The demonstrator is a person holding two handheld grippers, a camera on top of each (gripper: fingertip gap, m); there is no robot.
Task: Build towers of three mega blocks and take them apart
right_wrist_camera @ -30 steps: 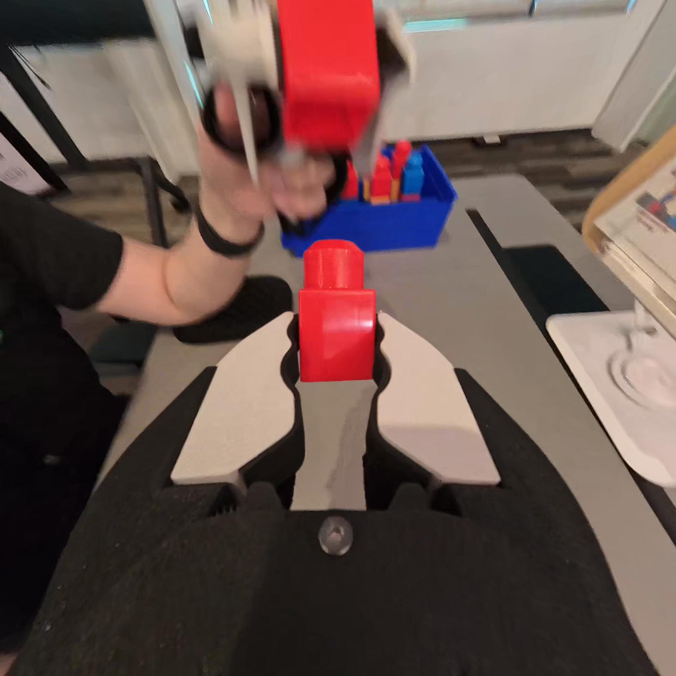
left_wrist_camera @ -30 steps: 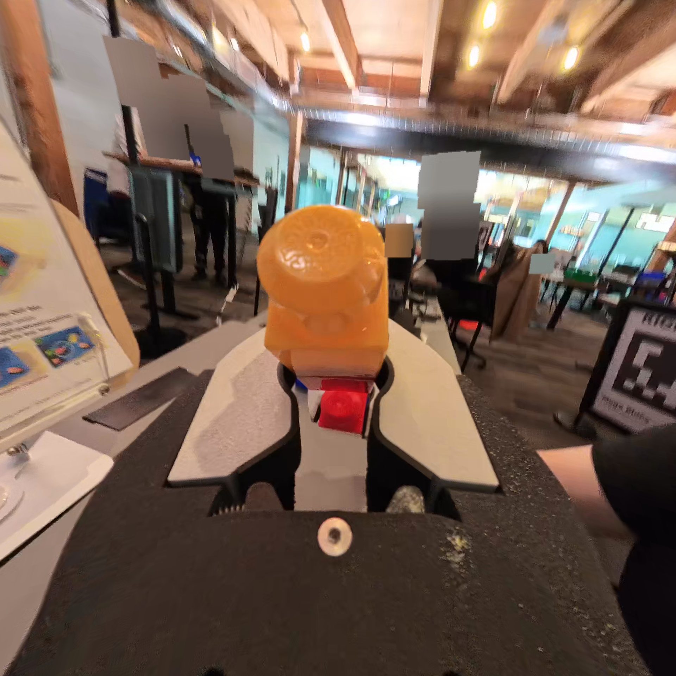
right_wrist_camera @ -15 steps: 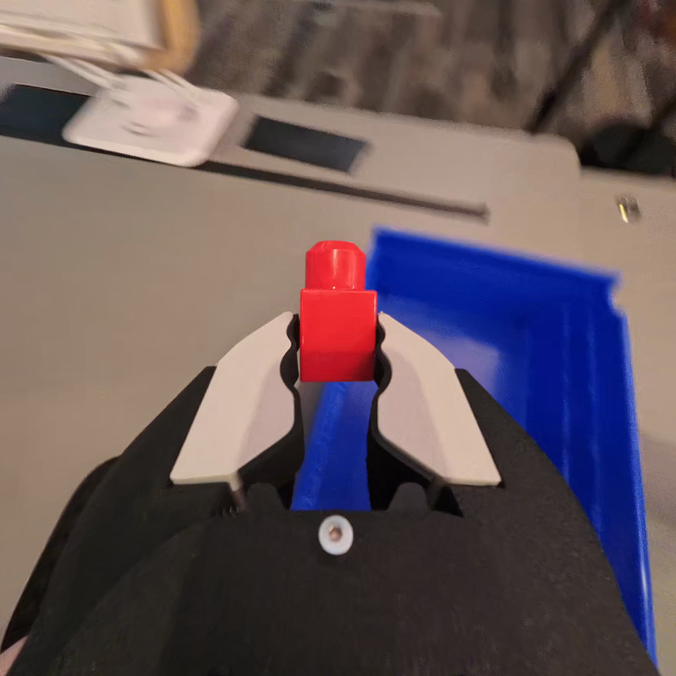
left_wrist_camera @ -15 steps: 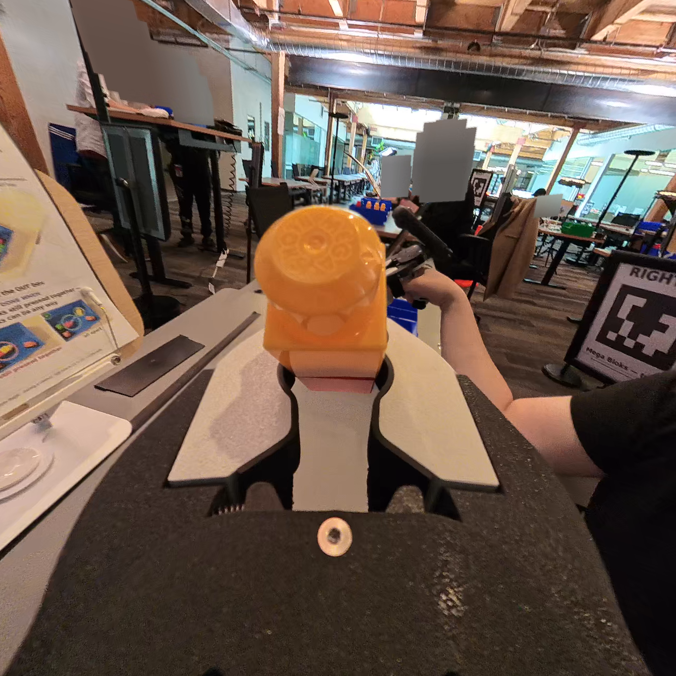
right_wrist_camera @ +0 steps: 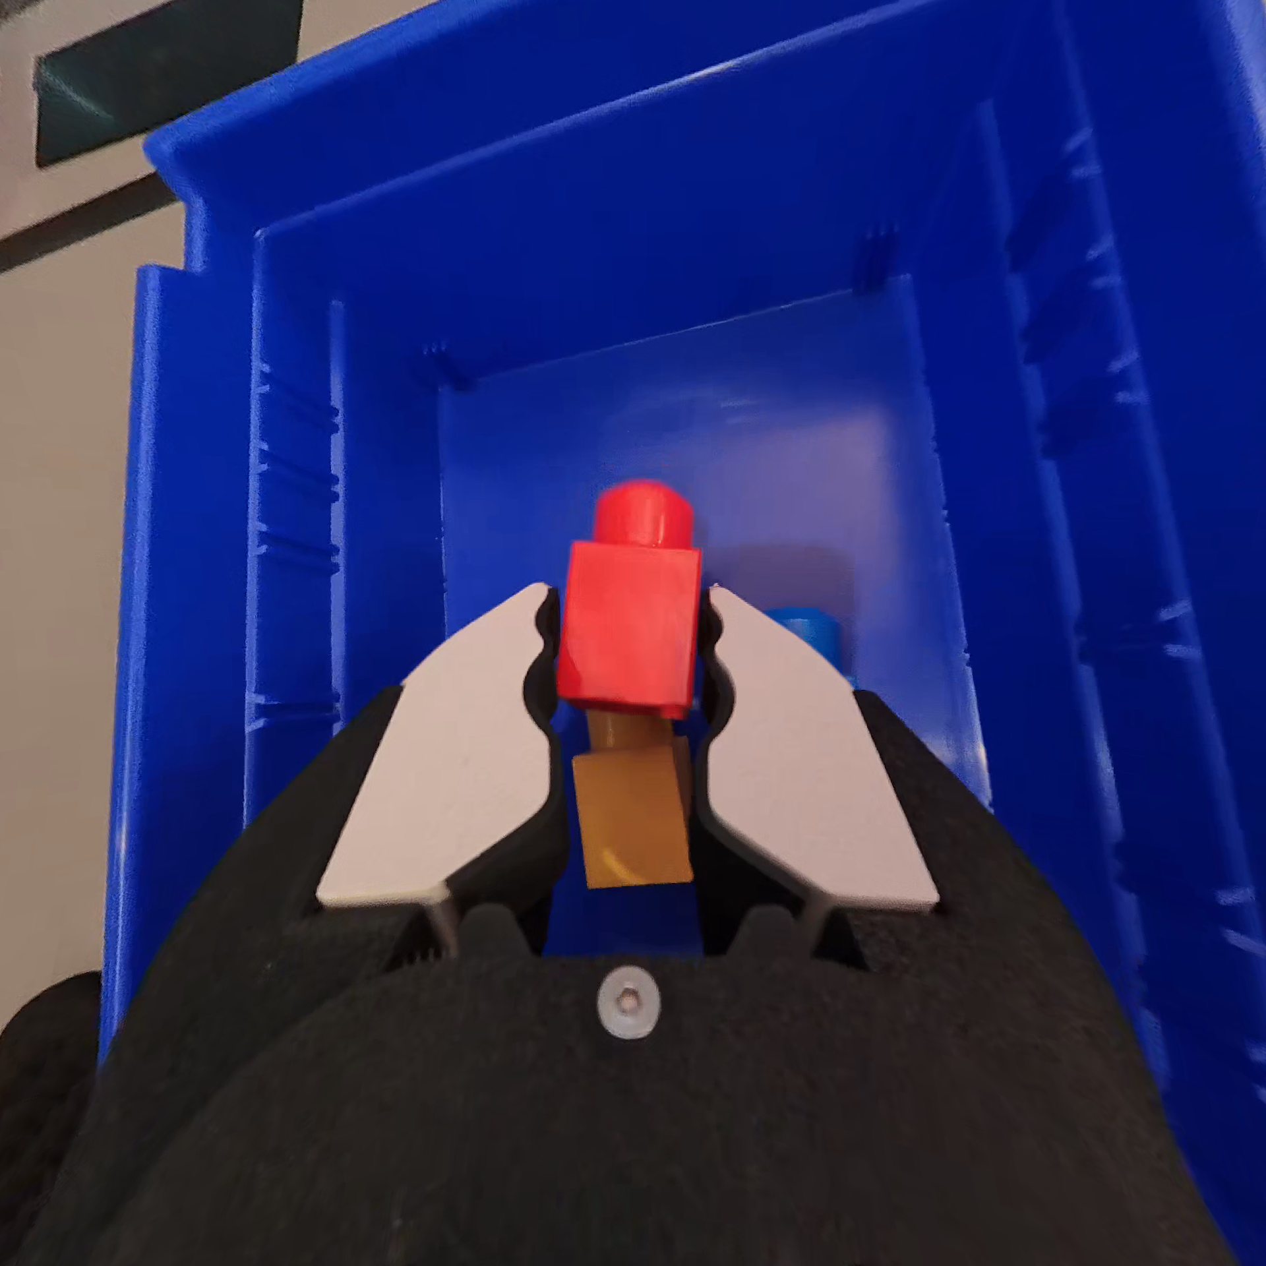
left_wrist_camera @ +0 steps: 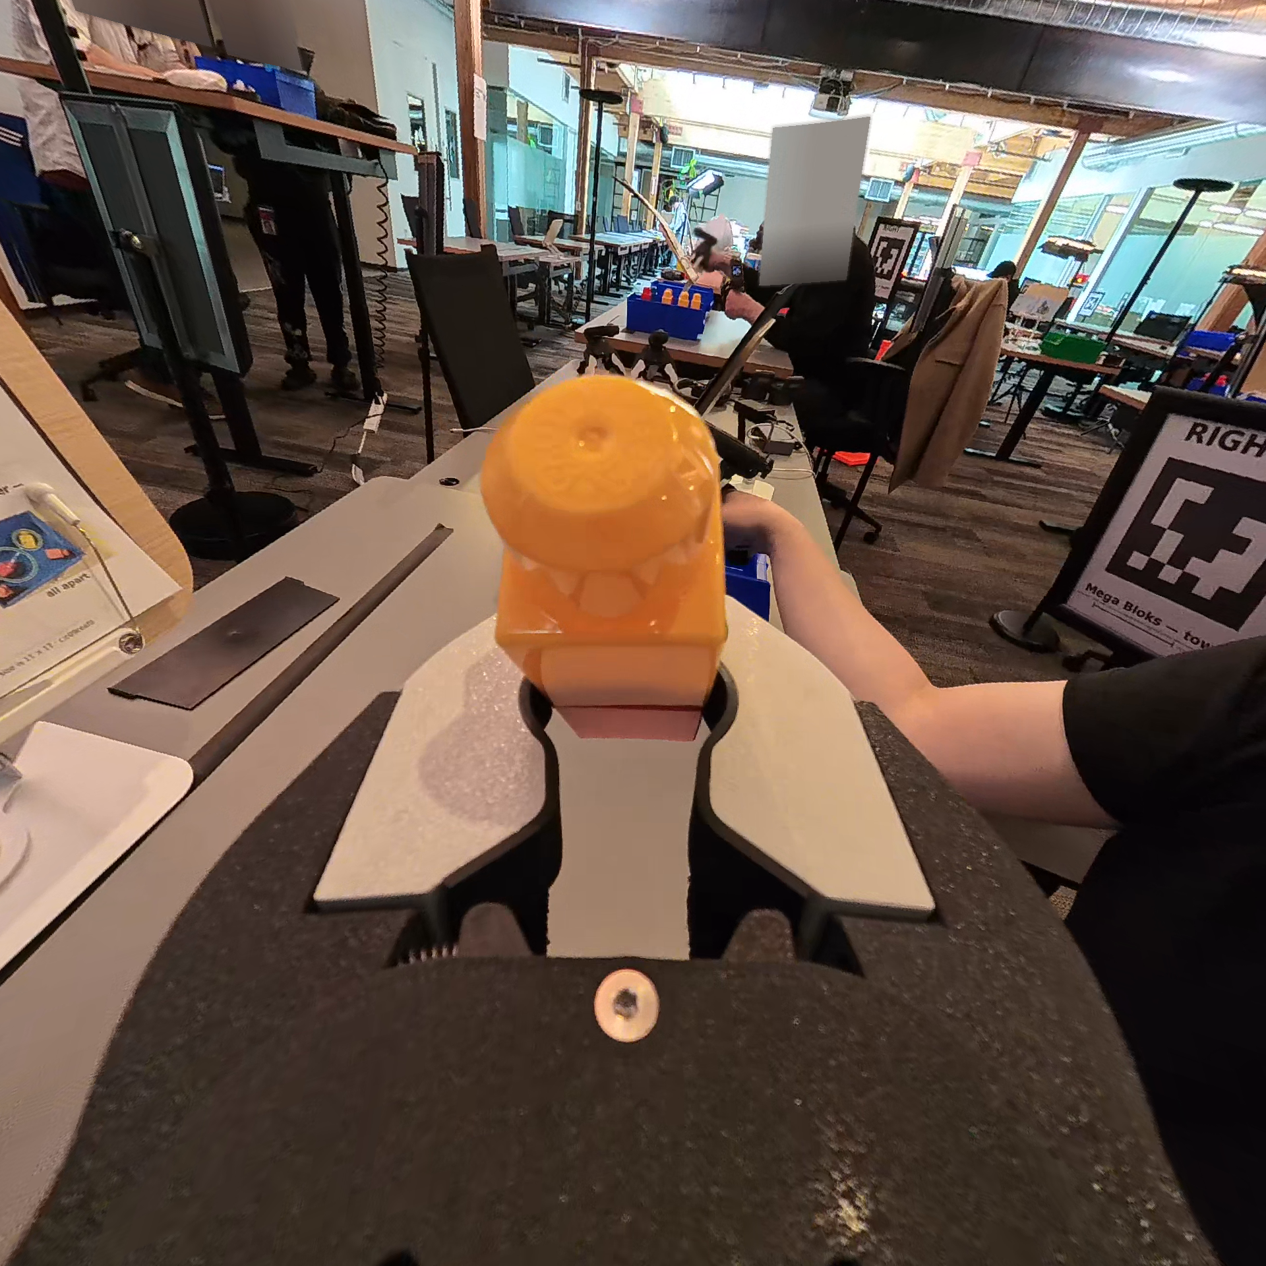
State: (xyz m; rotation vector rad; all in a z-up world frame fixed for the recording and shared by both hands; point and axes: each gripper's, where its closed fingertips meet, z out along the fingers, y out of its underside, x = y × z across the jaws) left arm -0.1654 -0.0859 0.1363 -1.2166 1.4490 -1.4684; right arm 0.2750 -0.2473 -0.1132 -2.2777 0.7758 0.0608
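Note:
In the left wrist view, my left gripper (left_wrist_camera: 623, 678) is shut on an orange block (left_wrist_camera: 606, 534), stud towards the camera. A thin edge of a red block (left_wrist_camera: 627, 723) shows under it. In the right wrist view, my right gripper (right_wrist_camera: 630, 616) is shut on a red block (right_wrist_camera: 630, 637), held stud forward, low inside the blue bin (right_wrist_camera: 616, 274). An amber block (right_wrist_camera: 630, 822) lies on the bin floor under it. A blue block (right_wrist_camera: 812, 630) is partly hidden behind the right finger. A corner of the bin (left_wrist_camera: 747, 589) shows behind the orange block.
The person's bare arm (left_wrist_camera: 856, 651) reaches across the grey table (left_wrist_camera: 383, 534) to the bin. An instruction board (left_wrist_camera: 41, 582) and a white tray (left_wrist_camera: 68, 808) stand at the left. A black strip (left_wrist_camera: 226, 637) lies on the table. A marker sign (left_wrist_camera: 1199, 548) stands at the right. There is about 55 centimeters between the tips of the two grippers.
My right gripper has carried the red block from above the table down into the blue bin. My left gripper has tilted downward and keeps its hold on the orange block.

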